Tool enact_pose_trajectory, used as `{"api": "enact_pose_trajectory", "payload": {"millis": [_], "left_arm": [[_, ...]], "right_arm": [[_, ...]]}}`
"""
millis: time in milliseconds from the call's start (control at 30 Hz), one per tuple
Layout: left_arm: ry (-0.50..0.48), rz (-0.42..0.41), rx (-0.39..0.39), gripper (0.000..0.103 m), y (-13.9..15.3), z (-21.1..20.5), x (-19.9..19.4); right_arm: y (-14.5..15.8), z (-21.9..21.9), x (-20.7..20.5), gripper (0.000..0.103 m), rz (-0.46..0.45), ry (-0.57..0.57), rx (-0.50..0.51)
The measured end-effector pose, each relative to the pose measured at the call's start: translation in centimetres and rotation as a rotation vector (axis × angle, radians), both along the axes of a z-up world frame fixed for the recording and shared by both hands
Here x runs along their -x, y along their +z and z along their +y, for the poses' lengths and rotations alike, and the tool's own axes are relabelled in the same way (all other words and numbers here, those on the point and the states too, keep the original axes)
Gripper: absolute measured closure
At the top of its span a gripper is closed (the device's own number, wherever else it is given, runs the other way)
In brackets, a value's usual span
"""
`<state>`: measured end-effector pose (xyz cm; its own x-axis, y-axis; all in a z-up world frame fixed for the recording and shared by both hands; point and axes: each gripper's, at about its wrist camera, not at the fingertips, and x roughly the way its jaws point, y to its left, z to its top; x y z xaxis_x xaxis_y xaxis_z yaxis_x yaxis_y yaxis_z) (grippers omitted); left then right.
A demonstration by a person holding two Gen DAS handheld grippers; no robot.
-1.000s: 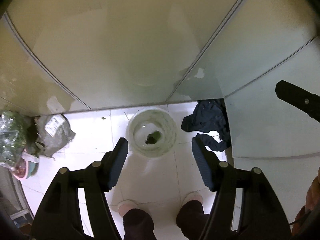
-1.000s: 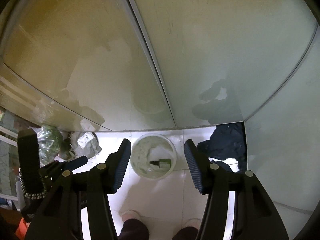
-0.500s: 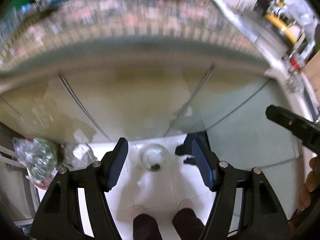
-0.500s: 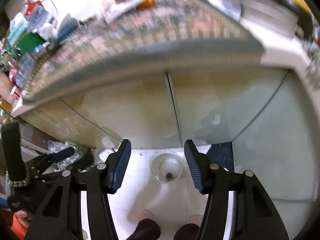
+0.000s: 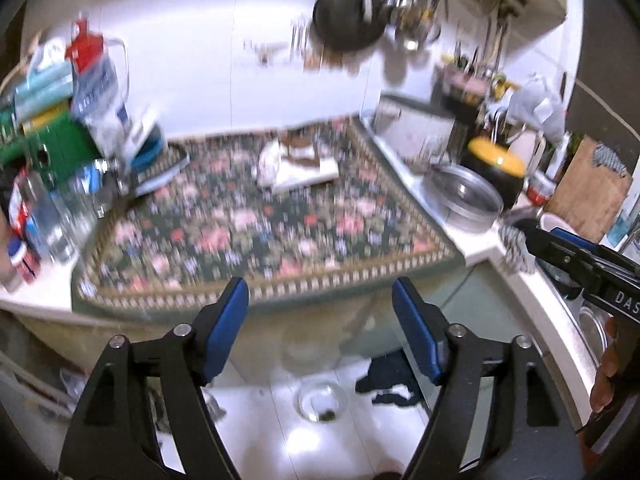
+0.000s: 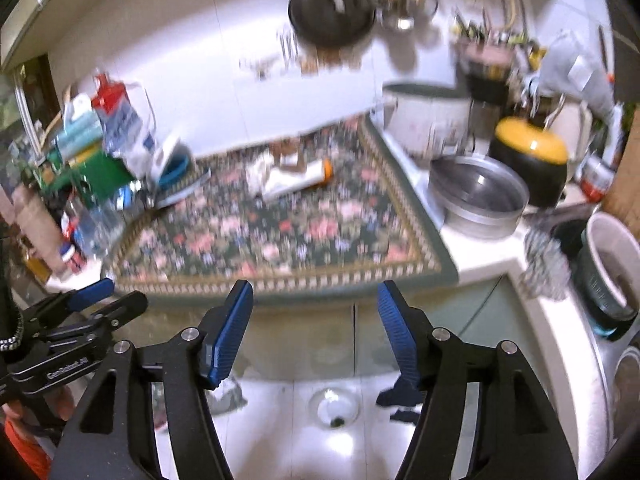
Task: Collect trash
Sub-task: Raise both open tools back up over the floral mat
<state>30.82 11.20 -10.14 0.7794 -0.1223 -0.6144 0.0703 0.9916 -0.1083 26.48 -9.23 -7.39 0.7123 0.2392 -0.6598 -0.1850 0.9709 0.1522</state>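
Change: the low view of cabinet doors and floor tiles has been replaced by the countertop; both grippers have been raised.
Meaning: floor drop judged finished; next trash sought above.
Bin: clear round floor bin (image 5: 321,401), dark scrap inside, seen below between the fingers.
Trash: white crumpled wrapper pile (image 6: 289,176) on floral green cloth (image 6: 280,232), far middle.
Axis: long axis left-right, orange end to the right.
Left gripper (image 5: 320,322): wide, opening, empty.
Right gripper (image 6: 316,326): moderately wide, opening, empty.
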Motion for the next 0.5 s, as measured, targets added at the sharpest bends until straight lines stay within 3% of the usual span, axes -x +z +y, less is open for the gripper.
{"api": "enact_pose_trajectory", "payload": {"millis": [133, 200, 333, 500], "left_arm": [[0.011, -0.065, 0.001, 0.013, 2.7, 0.9, 0.0], [0.017, -0.080, 0.012, 0.009, 3.5, 1.3, -0.8], [0.040, -0.100, 0.012, 0.008, 4.1, 1.7, -2.6], [0.096, -0.092, 0.035, 0.008, 4.0, 2.0, -6.6]], "right_arm": [[2.5, 0.6, 0.3, 0.029, -0.084, -0.026, 0.003], [3.3, 0.8, 0.2, 0.028, -0.108, -0.025, -0.001], [4.2, 0.9, -1.7, 0.020, -0.129, -0.011, -0.015], [4.3, 1.1, -4.8, 0.019, -0.153, 0.005, 0.007]]}}
